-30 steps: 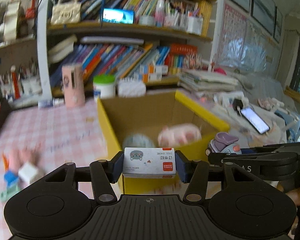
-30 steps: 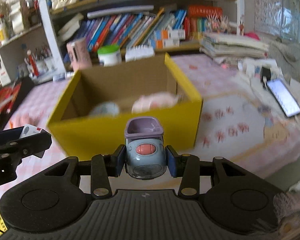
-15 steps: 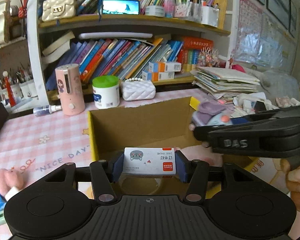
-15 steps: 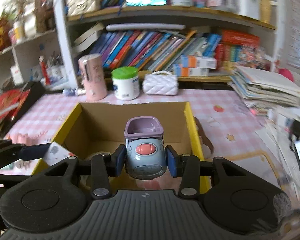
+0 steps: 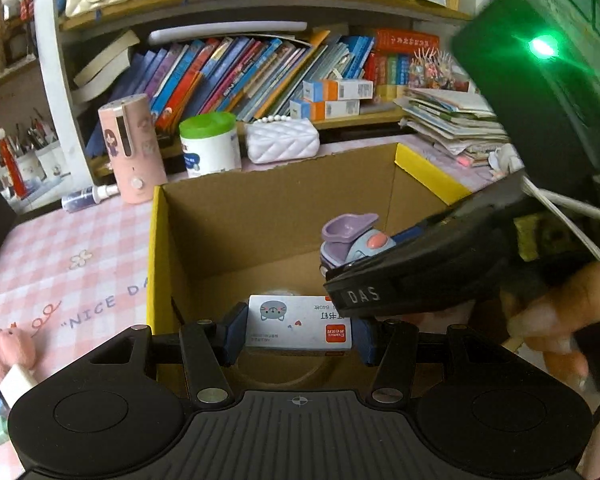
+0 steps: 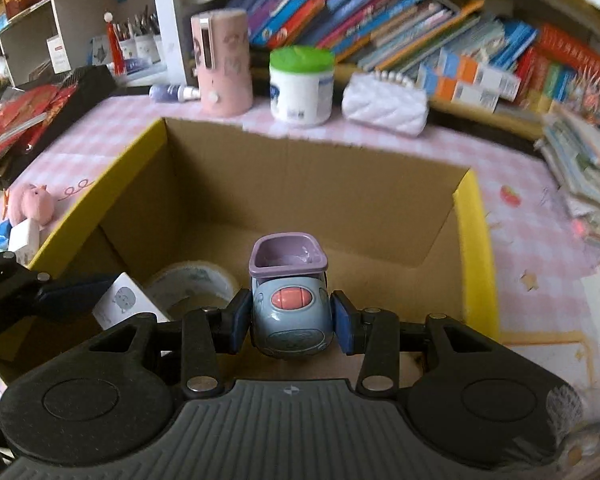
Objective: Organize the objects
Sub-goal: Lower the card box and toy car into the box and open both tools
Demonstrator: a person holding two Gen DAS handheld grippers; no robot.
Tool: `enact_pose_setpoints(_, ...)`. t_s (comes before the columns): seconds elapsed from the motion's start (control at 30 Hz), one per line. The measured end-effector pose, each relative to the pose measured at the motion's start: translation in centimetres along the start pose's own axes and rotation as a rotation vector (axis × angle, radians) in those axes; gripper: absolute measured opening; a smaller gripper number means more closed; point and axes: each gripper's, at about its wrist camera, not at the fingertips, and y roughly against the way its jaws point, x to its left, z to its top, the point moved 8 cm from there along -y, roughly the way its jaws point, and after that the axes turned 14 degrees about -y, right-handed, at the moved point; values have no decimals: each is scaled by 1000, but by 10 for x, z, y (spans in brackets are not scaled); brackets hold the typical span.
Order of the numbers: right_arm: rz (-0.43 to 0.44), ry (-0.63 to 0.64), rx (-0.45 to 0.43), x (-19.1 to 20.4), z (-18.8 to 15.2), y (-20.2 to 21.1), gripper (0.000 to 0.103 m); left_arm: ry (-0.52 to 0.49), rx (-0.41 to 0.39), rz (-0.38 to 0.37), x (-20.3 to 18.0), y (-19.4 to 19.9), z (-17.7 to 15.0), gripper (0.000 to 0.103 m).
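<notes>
- Since a second ago, you have brought both grippers from in front of the yellow cardboard box point(image 6: 474, 216) to above its open top; its brown interior now fills both views.
- Your left gripper point(image 5: 298, 334) is clamped on the small white staple box with a grey cat face and red label point(image 5: 300, 326), held over the near-left part of the yellow box.
- Your right gripper point(image 6: 288, 320) is closed on the blue-grey toy car with a purple tub on top point(image 6: 288, 304), and it has swung in beside the left one, over the middle of the box.
- A roll of clear tape point(image 6: 192, 280) already lies on the box floor by the near-left corner, under the staple box.
- This means both items look ready for release; lowering a little first should keep the car from tumbling.
- Still out on the pink checked tablecloth point(image 5: 60, 248), near its left edge, a pink plush pig point(image 6: 32, 202) and a small white block point(image 6: 22, 238) beside it appear to be the remaining work.
</notes>
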Motion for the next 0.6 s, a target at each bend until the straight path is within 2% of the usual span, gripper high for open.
enact_pose_setpoints(0.1, -7, 35, 22, 3, 0, -4, 40, -7, 8, 5, -1, -2, 1, 52)
enact_pose_setpoints(0.27, -20, 5, 74, -1, 0, -10, 40, -17, 21, 4, -1, -4, 2, 53)
enact_pose_setpoints(0.5, -18, -3, 79, -2, -2, -9, 41, -12, 26, 8, -1, -4, 1, 55)
enact_pose_setpoints(0.6, -14, -18, 66, -3, 0, -8, 41, -1, 20, 7, 2, 0, 2, 67)
